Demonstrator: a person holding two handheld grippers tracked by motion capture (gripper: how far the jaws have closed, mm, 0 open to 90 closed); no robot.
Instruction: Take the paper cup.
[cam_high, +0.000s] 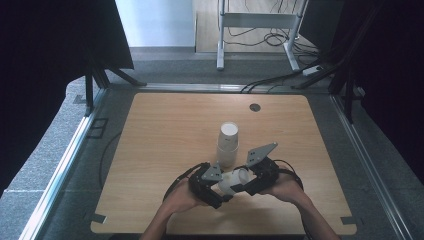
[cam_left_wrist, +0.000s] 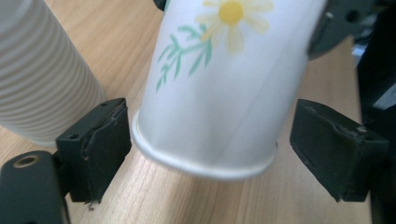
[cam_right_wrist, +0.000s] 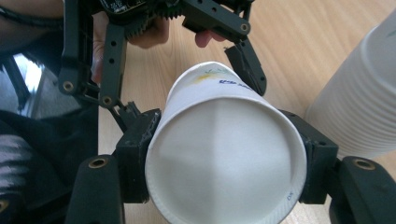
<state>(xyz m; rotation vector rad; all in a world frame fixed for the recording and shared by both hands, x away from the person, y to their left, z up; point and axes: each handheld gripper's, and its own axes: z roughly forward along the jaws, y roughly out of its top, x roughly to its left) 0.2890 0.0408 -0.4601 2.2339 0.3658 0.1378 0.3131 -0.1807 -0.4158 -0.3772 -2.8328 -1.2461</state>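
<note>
A daisy-printed paper cup lies sideways between the two tools at lower centre of the high view, above the tabletop. The right tool pinches it near its closed base. The left tool is spread around its rim, apparently not touching. It looks like a hand-over; next, the left tool must close. What it holds can't be told. A stack of ribbed white cups stands just behind.

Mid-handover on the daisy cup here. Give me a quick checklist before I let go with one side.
1. Right gripper fingers pressed on both sides of the paper cup: ok.
2. Left gripper gripping the cup's rim end: not ok, gaps show beside both fingers.
3. Cup wall uncrushed: ok, its round end looks undented.
4. Cup lifted off the table: cannot tell.
5. Cup stack upright and apart from the held cup: ok, though close.
</note>
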